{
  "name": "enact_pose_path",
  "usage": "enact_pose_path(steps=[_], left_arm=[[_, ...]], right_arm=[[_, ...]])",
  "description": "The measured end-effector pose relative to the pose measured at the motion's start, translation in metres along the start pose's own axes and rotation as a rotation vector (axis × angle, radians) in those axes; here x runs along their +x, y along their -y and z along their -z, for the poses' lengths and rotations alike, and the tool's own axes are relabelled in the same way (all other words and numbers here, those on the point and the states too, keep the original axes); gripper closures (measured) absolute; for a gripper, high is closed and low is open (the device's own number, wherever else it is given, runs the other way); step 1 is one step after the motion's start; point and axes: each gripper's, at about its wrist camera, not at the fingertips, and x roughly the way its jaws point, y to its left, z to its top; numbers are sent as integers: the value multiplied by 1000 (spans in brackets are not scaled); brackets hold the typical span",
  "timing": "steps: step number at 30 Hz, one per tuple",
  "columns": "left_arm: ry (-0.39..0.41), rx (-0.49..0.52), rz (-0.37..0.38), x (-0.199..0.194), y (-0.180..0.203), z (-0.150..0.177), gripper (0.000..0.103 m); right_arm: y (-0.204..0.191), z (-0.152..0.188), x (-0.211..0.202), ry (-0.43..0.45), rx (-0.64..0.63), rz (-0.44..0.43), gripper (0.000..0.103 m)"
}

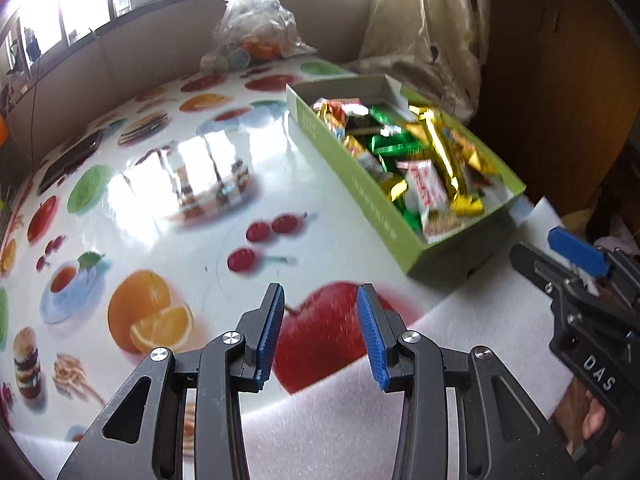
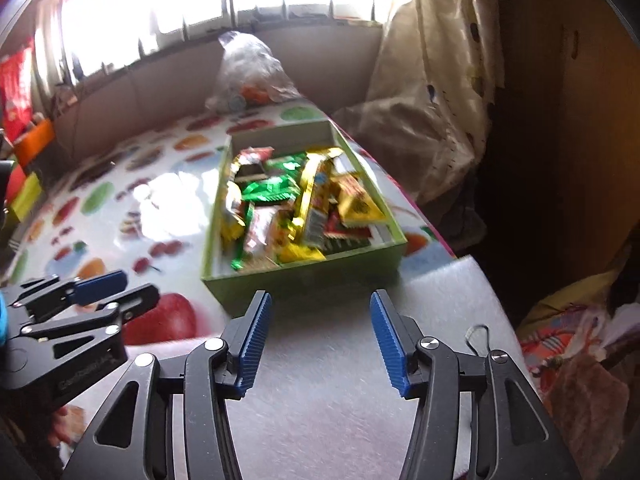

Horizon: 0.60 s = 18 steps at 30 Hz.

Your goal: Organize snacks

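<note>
A green cardboard box (image 1: 362, 196) (image 2: 308, 276) holds several wrapped snacks (image 1: 420, 160) (image 2: 292, 204) in gold, green, red and white. It sits at the right side of a fruit-print table. My left gripper (image 1: 320, 330) is open and empty, low over a printed red apple, left of the box's near end. My right gripper (image 2: 320, 338) is open and empty over a white foam sheet (image 2: 332, 380), just short of the box's near wall. Each gripper shows in the other's view: the right one (image 1: 576, 264), the left one (image 2: 104, 292).
A clear plastic bag (image 1: 256, 24) (image 2: 250, 72) with orange contents lies at the table's far edge by a low wall. A cream curtain (image 1: 432, 28) (image 2: 436, 80) hangs right of the box. A dark flat object (image 1: 72, 158) lies far left on the table.
</note>
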Motion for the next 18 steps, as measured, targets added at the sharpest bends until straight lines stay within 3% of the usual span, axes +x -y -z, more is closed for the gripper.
enact_pose_path(steps=[4,9,18], left_arm=[[-22,1,27,5,4,8,64],[-39,-5,5,12,4,14,64],[-15,2,-7,12,4,16,64]], right_arm=[[4,10,7,-32,15,9,51],[2,17,17,-55,-8,23,51],[-2,22,27,-63,-12,19,47]])
